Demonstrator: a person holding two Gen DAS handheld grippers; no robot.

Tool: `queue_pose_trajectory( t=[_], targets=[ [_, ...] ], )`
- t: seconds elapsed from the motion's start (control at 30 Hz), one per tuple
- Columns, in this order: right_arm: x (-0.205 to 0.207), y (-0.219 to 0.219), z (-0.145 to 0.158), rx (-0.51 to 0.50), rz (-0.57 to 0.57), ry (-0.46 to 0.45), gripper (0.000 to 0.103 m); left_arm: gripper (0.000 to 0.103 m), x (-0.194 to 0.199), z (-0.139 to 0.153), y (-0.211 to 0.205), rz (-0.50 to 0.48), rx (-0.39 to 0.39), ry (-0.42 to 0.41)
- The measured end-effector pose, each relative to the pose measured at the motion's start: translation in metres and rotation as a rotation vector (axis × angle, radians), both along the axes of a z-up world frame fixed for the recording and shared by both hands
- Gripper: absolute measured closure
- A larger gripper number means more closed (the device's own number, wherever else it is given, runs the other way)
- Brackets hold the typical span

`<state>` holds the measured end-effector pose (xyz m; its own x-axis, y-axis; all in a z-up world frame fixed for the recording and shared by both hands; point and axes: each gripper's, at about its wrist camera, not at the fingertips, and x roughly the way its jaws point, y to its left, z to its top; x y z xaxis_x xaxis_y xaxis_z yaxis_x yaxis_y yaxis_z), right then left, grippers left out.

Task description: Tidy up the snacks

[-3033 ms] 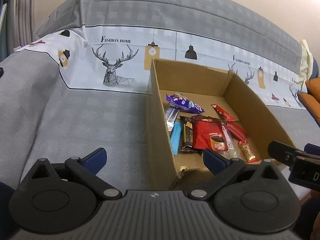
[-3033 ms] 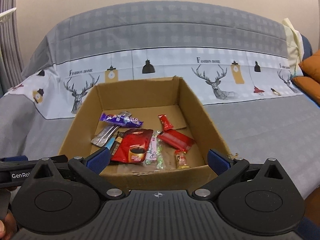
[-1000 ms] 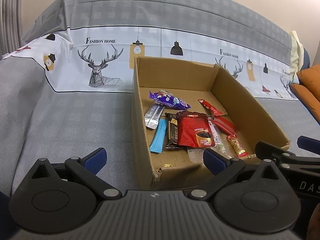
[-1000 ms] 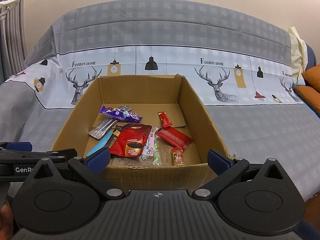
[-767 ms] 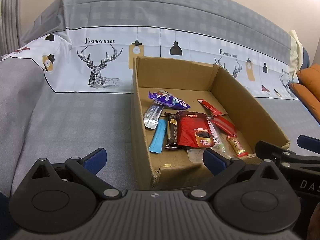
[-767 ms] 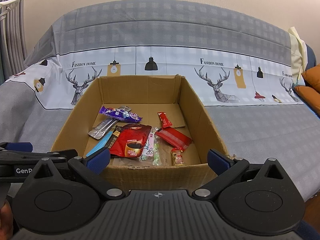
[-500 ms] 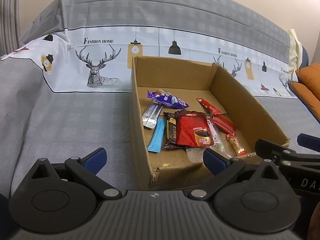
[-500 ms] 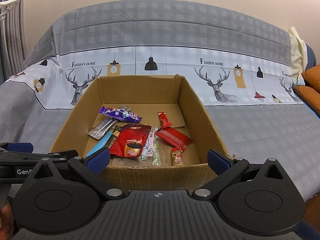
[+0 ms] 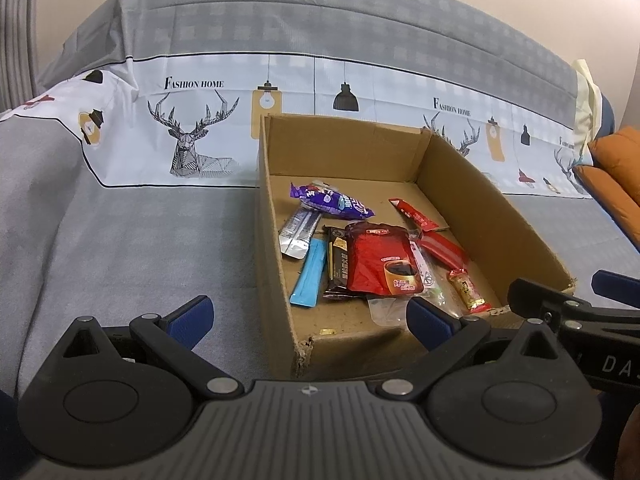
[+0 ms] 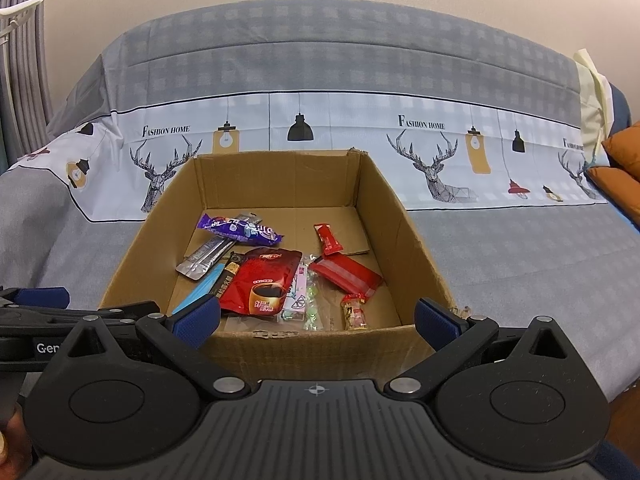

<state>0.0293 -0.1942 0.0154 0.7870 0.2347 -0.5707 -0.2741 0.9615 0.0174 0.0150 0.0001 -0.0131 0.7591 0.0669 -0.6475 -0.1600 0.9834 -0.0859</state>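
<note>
The cardboard box (image 10: 276, 188) sat on the sofa's printed cover (image 10: 500, 248), filling the middle of the right wrist frame and right of centre in the left one. All the snacks lay loose on its floor, none on the cover, which made me judge the gathering was largely done.

The red coffee pouch (image 10: 260, 280) lay on top at centre, overlapping a dark bar (image 9: 338, 264) to its left. Left again a blue stick (image 9: 310, 272) and a silver sachet (image 9: 300, 230) ran side by side, with the purple wrapper (image 10: 240, 230) across the sachet's far end. Right of the pouch were a flat red pack (image 10: 346, 274), a thin red stick (image 10: 328, 238) beyond it, and a small red-and-gold candy (image 10: 354, 312) near the front wall. A clear packet (image 10: 310, 300) between pouch and candy was too glossy to read; I think it held sweets.

The right claw (image 10: 318, 316) hovered wide open and empty at the near wall, squared to the box as if for reaching in. The left claw (image 9: 308, 318) was likewise spread with nothing in it, straddling the box's near left corner, perhaps to steady that side.
</note>
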Motion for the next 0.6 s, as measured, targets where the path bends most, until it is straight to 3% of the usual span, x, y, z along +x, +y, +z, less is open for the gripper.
queue_pose_trajectory(
  t=[0.6],
  targets=[
    [0.0077, -0.0054, -0.0055, 0.025, -0.024, 0.029, 0.000, 0.000, 0.0102, -0.0037, -0.0078, -0.014, -0.007, -0.024]
  ],
)
